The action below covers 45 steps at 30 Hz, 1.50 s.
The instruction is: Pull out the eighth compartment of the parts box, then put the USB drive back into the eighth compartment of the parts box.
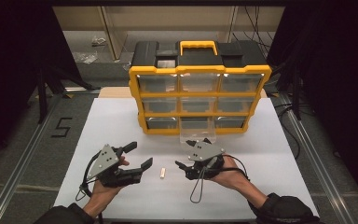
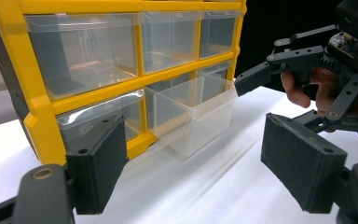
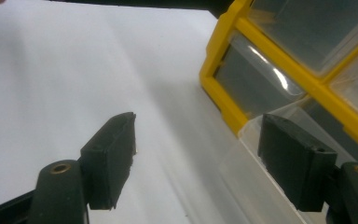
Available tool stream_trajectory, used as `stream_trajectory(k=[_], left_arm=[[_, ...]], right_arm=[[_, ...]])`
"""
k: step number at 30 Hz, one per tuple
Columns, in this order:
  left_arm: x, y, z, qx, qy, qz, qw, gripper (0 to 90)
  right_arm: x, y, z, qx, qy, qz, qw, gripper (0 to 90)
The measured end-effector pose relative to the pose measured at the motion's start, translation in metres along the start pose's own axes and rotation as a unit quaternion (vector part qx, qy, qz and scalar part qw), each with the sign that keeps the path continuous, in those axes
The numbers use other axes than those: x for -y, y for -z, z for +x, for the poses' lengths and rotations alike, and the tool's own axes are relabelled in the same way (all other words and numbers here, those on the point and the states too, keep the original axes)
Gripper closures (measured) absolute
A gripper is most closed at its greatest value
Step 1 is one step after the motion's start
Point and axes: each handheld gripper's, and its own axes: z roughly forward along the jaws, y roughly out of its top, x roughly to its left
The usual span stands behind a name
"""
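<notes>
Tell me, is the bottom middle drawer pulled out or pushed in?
Pulled out. The clear drawer juts forward of the yellow frame onto the white table, and looks empty.

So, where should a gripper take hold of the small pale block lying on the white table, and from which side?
Probably from straight above, pinching its two long sides. The small pale block lies flat on the white table, narrow and elongated, pointing toward the yellow organizer, so the jaws fit across its short width. It sits free between the left gripper and right gripper, both open.
</notes>
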Motion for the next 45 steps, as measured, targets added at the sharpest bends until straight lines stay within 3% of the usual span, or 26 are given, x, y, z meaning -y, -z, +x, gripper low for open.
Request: stream_trajectory(k=[5, 12, 24, 45], left_arm=[[0.0, 0.0, 0.0, 0.001, 0.0, -0.001, 1.0, 21.7], [0.0, 0.0, 0.0, 0.001, 0.001, -0.002, 1.0, 21.2], [0.0, -0.001, 0.001, -0.004, 0.003, -0.002, 1.0, 21.0], [-0.001, 0.0, 0.001, -0.007, -0.003, -0.003, 1.0, 21.0]], right_arm=[[-0.001, -0.002, 0.0, -0.02, -0.028, 0.002, 0.9994, 28.1], [-0.002, -0.009, 0.006, -0.034, -0.047, 0.012, 0.9983, 27.6], [-0.004, -0.02, 0.016, -0.037, -0.062, 0.034, 0.9968, 27.4], [-0.002, -0.037, 0.026, -0.044, -0.069, 0.065, 0.9945, 27.4]])
